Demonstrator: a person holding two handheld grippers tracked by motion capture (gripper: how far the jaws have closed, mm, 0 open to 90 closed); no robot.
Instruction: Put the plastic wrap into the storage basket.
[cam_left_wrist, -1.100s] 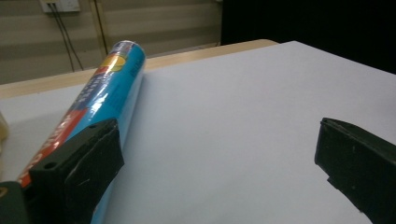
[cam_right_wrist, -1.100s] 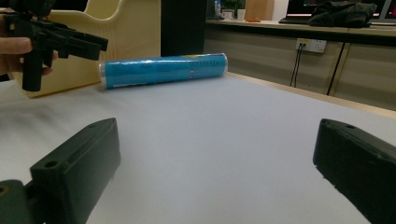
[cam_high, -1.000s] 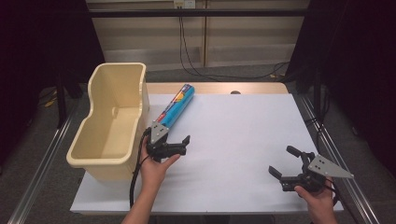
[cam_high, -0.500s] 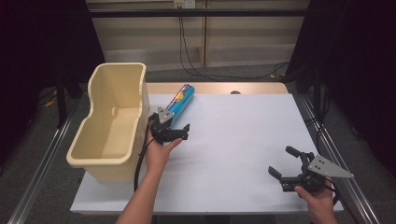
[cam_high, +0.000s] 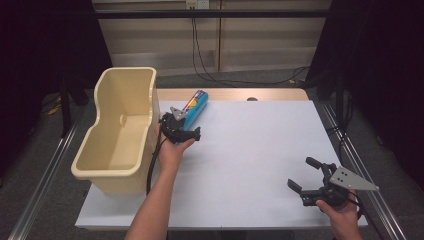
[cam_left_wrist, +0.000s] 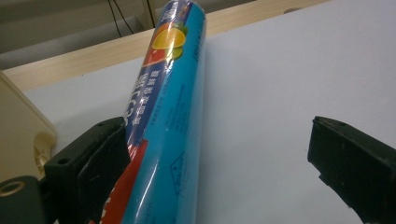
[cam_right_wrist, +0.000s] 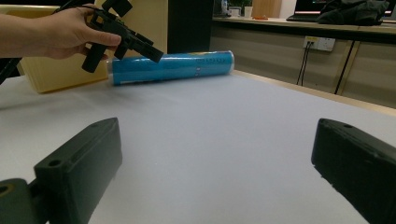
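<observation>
A blue tube-shaped package with fruit pictures and red print lies on the white table, right beside the cream bin. My left gripper is open at the tube's near end. In the left gripper view the tube lies against the left jaw, and the right jaw stands well clear of it over bare table. My right gripper is open near the table's front right with nothing between its jaws. Its own view shows the tube far off, with the left gripper above it.
The tall cream bin stands at the table's left edge, open at the top with nothing inside. A wooden strip runs along the table's far edge. Cables hang behind it. Metal rails line both sides of the table.
My left hand has carried its open gripper forward from mid-table to the tube's near end. The right gripper has stayed put.
</observation>
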